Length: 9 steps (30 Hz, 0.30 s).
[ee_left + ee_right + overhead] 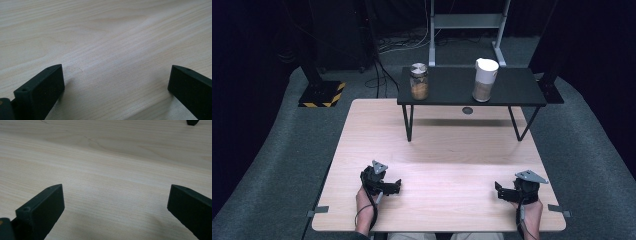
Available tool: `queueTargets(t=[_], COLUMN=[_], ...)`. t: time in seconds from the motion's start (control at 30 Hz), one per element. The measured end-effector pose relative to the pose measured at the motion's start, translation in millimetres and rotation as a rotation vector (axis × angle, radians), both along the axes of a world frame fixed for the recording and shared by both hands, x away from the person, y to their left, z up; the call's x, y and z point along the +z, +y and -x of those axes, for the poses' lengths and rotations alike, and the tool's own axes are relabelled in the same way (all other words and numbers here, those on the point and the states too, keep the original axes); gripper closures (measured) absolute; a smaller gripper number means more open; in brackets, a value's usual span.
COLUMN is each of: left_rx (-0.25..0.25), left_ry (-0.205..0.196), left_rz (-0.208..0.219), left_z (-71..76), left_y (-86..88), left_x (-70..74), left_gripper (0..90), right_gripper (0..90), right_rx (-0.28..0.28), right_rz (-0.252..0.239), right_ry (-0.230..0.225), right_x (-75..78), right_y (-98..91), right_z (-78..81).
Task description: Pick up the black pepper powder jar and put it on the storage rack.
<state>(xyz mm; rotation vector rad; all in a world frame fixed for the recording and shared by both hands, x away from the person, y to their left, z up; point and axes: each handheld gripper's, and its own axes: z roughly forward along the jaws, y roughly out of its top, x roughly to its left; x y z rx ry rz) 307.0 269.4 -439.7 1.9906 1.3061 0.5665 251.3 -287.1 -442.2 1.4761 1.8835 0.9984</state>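
Evidently idle, each hand-held gripper, left (396, 187) and right (498, 190), rests wide-jawed and empty on the worktop (447, 150), well short of the glass jar (419, 81) and white container (485, 80) on the black shelf (512, 92).

Both tongs idle, jaws wide

The left tongs (395, 187) and right tongs (499, 190) rested low, well apart, pointing inward toward each other, each gripped by a hand from below.

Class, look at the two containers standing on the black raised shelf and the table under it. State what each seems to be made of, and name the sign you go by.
Clear jar with silvery lid: likely glass with a metal cap; see-through wall, shiny top. White-topped tall container: probably plastic; matt opaque white top, clear lower part showing brown contents. Pale wooden table: wood or wood-look laminate; visible grain lines, smooth matt surface.
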Motion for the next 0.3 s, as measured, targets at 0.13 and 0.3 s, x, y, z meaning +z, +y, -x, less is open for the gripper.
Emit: queueTargets(t=[0.13, 0.3], left_rx=[-0.002, -0.002], left_ry=[0.0, 0.001], left_rz=[0.005, 0.019], left_z=[-0.1, -0.2], left_y=[1.1, 3.9], left_x=[-0.1, -0.5], left_gripper=[0.0, 0.0], right_gripper=[0.0, 0.0], right_rx=[-0.005, -0.002], right_rz=[0.001, 0.012], right_ry=[0.002, 0.008], right_x=[0.2, 1.0], right_y=[0.6, 2.4], right_z=[-0.1, -1.3])
